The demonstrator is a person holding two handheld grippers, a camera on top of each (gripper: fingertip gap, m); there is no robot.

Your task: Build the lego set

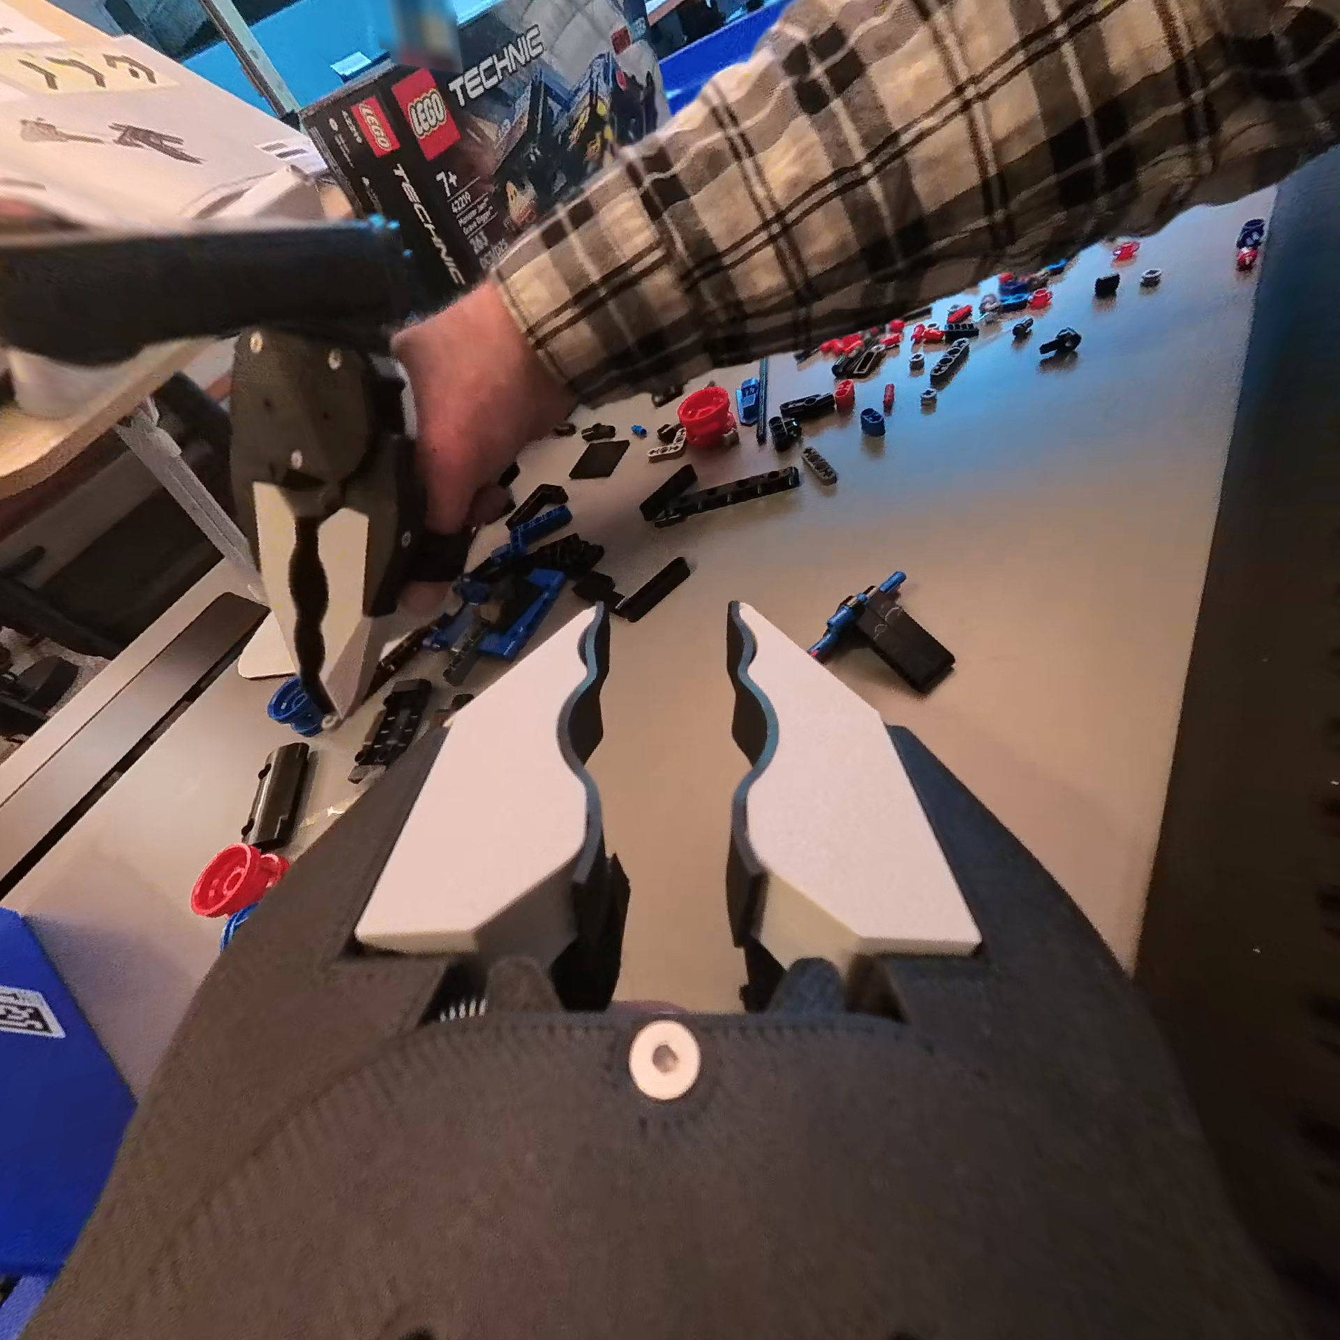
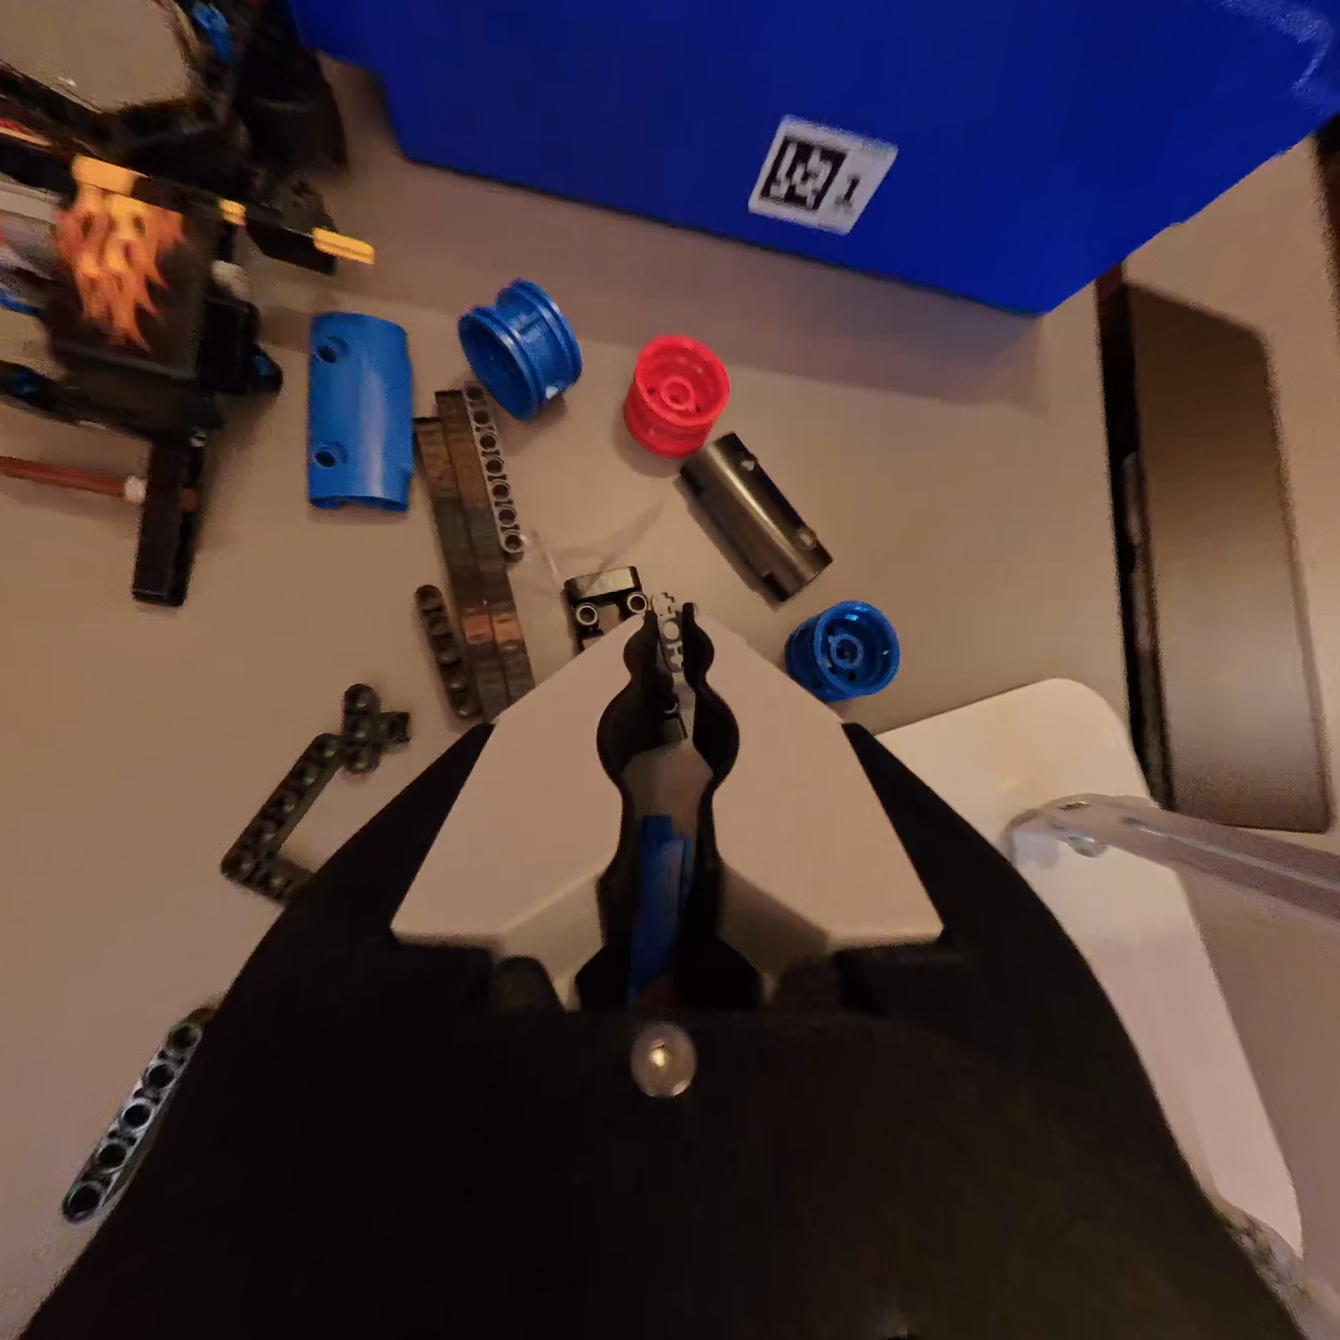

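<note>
My left gripper [image 1: 666, 616] is open and empty, held above the grey table [image 1: 979, 652]. My right gripper [image 2: 671, 618] is shut on a small grey Lego piece [image 2: 673, 642] that sticks out past its tips; a blue part [image 2: 658, 870] shows deeper between the fingers. In the left wrist view the right gripper [image 1: 319, 689] points down at the table beside a blue wheel [image 1: 291, 707], held by a hand in a plaid sleeve [image 1: 834, 188]. A blue and black partial assembly [image 1: 507, 609] lies just behind it.
Near the right gripper lie two blue wheels [image 2: 520, 348] [image 2: 841, 650], a red wheel [image 2: 676, 395], a black curved panel [image 2: 754, 516], a blue curved panel [image 2: 359, 413] and black beams [image 2: 471, 551]. A blue bin [image 2: 725, 109] stands behind. The set's box [image 1: 464, 145] and scattered small parts [image 1: 943, 341] lie farther off. The left gripper's tips are roughly 20 cm from the right gripper's.
</note>
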